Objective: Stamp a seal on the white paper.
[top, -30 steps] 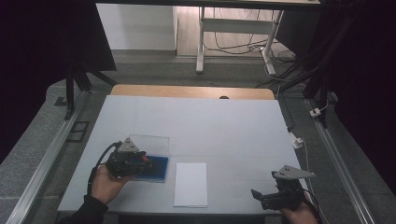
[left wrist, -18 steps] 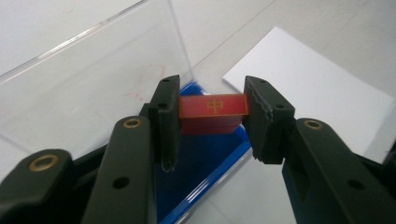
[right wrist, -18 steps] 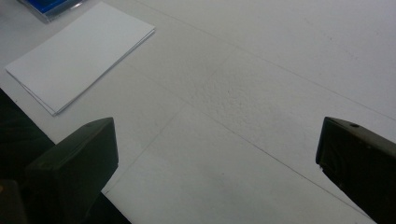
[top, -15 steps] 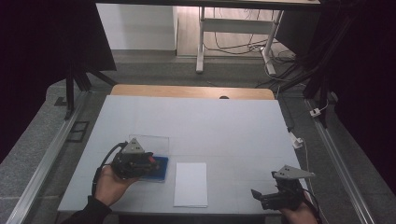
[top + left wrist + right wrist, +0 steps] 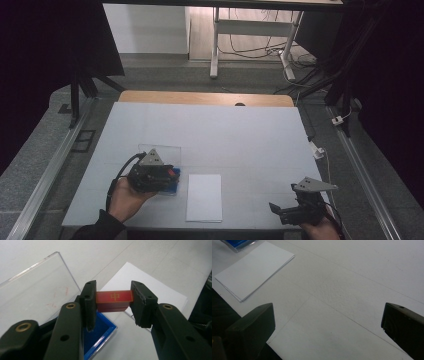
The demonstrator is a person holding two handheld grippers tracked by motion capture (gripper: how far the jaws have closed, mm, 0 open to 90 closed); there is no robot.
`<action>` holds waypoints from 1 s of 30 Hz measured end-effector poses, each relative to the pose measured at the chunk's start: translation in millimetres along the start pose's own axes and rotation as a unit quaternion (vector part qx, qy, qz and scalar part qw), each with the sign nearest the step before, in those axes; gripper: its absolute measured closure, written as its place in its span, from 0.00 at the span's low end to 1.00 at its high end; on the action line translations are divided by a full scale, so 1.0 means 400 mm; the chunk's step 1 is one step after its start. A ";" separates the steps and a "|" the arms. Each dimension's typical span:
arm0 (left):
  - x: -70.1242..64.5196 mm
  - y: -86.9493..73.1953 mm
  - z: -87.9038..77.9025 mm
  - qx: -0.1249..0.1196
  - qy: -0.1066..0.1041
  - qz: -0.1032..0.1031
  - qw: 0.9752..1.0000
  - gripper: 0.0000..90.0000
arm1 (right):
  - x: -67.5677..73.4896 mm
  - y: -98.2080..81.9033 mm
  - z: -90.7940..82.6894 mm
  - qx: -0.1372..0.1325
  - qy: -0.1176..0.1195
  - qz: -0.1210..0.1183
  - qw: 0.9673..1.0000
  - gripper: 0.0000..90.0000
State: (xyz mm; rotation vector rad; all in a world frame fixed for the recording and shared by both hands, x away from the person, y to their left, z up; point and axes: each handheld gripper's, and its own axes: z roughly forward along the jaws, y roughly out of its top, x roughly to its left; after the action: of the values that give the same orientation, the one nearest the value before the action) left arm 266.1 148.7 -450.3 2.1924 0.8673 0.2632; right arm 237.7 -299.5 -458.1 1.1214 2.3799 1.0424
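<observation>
A small red block (image 5: 114, 297) with a gold character on its face is pinched between the jaws of my left gripper (image 5: 113, 302), which is shut on it. It hangs just above a blue tray (image 5: 100, 332) that sits in a clear case with its lid (image 5: 32, 290) open. In the high view the left gripper (image 5: 174, 177) is over that blue tray (image 5: 172, 190) at the front left of the table. My right gripper (image 5: 277, 210) rests at the front right, apart from everything. Its jaws stand wide open over bare table, as the right gripper view (image 5: 328, 322) confirms.
A stack of white paper (image 5: 204, 197) lies just right of the blue tray, near the table's front edge; it is also in the right gripper view (image 5: 254, 270). The white table top (image 5: 225, 135) stretches back to a wooden strip. Cables and table legs lie beyond it.
My left gripper has shifted a little to the right and slightly up with the red block still in it. The right gripper has stayed put.
</observation>
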 end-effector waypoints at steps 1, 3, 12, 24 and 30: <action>-0.002 0.002 0.002 0.001 -0.001 0.001 1.000 0.65 | 0.000 0.000 0.000 0.002 -0.001 -0.001 1.000 0.00; -0.006 0.007 0.007 0.001 -0.005 0.004 1.000 0.65 | 0.000 0.000 0.000 0.002 -0.001 -0.001 1.000 0.00; -0.027 0.030 0.035 0.005 -0.021 0.023 1.000 0.65 | 0.000 0.000 0.001 0.003 -0.002 0.001 1.000 0.00; -0.047 0.065 0.085 0.013 -0.040 0.033 0.999 0.65 | -0.001 0.000 0.001 0.002 0.000 0.001 1.000 0.00; -0.061 0.079 0.111 0.019 -0.049 0.042 0.998 0.65 | -0.001 0.000 0.001 0.002 0.000 0.001 1.000 0.00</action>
State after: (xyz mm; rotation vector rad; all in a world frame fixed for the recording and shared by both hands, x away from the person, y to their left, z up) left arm 282.9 91.7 -456.8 2.2609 0.7332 0.1797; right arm 238.1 -299.4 -458.3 1.1259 2.3832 1.0386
